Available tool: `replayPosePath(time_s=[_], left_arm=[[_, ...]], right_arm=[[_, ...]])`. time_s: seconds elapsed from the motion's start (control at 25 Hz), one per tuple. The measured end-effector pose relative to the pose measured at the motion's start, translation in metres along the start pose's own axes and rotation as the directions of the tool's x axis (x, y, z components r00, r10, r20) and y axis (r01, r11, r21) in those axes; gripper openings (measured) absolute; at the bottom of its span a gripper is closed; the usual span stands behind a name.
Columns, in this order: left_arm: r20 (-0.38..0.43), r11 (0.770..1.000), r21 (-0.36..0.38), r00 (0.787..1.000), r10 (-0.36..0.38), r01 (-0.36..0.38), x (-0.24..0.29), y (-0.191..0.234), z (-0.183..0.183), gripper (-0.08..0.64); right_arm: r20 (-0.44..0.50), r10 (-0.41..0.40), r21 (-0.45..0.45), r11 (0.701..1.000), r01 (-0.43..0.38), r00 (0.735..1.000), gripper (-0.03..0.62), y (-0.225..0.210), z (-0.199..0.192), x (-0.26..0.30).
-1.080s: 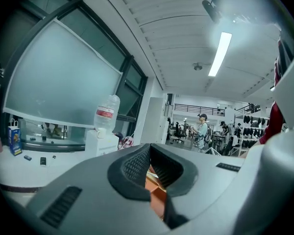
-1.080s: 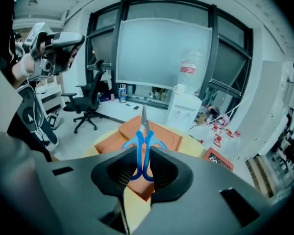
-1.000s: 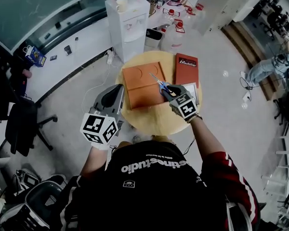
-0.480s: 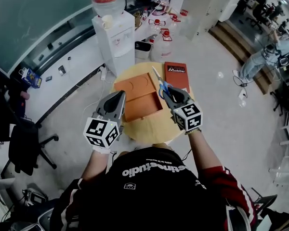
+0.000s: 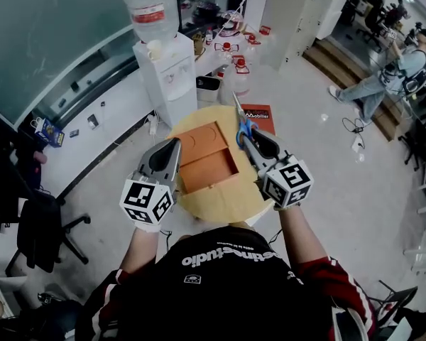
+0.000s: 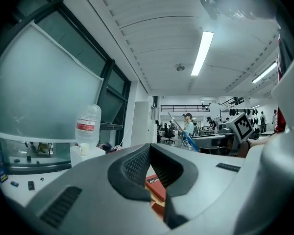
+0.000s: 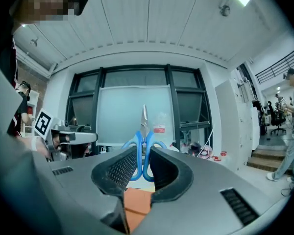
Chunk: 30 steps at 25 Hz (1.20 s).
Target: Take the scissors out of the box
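Right hand-held gripper (image 5: 251,136) clamps scissors (image 5: 243,122) at the handles, likely keeping blades pointed away, above the tabletop's (image 5: 224,203) far edge, clear of the box (image 5: 207,163); left hand-held gripper (image 5: 168,148) hovers empty, jaws apart.

I see a round wooden table (image 5: 224,201). An orange box (image 5: 207,158) lies at its middle, a flat red box (image 5: 264,114) at its far right edge.

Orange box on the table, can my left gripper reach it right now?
Probably yes: the left gripper, empty with jaws apart, hangs above the orange box, nothing between; the right gripper holds the scissors clear.
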<state>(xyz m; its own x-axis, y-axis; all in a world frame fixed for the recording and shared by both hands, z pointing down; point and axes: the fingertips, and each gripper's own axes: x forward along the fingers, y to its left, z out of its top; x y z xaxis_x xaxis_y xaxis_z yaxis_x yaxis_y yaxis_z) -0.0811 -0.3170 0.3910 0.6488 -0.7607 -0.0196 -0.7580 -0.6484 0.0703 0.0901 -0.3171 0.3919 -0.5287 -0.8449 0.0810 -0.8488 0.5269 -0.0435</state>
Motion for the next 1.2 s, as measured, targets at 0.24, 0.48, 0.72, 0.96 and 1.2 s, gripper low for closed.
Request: replayPosePath(time_s=[0.24, 0.48, 0.72, 0.96, 1.2], left_arm=[[0.047, 0.999, 0.015, 0.998, 0.032, -0.032, 0.000, 0.014, 0.026, 0.017], [0.072, 0.999, 0.018, 0.997, 0.033, -0.034, -0.003, 0.016, 0.035, 0.017], [0.074, 0.999, 0.013, 0.997, 0.036, -0.037, -0.002, 0.018, 0.036, 0.017], [0.076, 0.999, 0.008, 0.996, 0.038, -0.038, -0.004, 0.022, 0.035, 0.017], [0.077, 0.999, 0.004, 0.996, 0.039, -0.039, -0.007, 0.021, 0.036, 0.017]], right_arm=[[0.089, -0.041, -0.031, 0.999, 0.044, 0.995, 0.109, 0.002, 0.037, -0.012], [0.144, -0.084, -0.012, 0.996, 0.087, 0.986, 0.109, 0.001, 0.052, -0.024], [0.170, -0.113, 0.001, 0.993, 0.114, 0.979, 0.109, -0.004, 0.060, -0.027], [0.176, -0.132, -0.008, 0.991, 0.136, 0.975, 0.109, -0.004, 0.063, -0.025], [0.169, -0.131, -0.020, 0.990, 0.136, 0.977, 0.109, -0.001, 0.064, -0.025]])
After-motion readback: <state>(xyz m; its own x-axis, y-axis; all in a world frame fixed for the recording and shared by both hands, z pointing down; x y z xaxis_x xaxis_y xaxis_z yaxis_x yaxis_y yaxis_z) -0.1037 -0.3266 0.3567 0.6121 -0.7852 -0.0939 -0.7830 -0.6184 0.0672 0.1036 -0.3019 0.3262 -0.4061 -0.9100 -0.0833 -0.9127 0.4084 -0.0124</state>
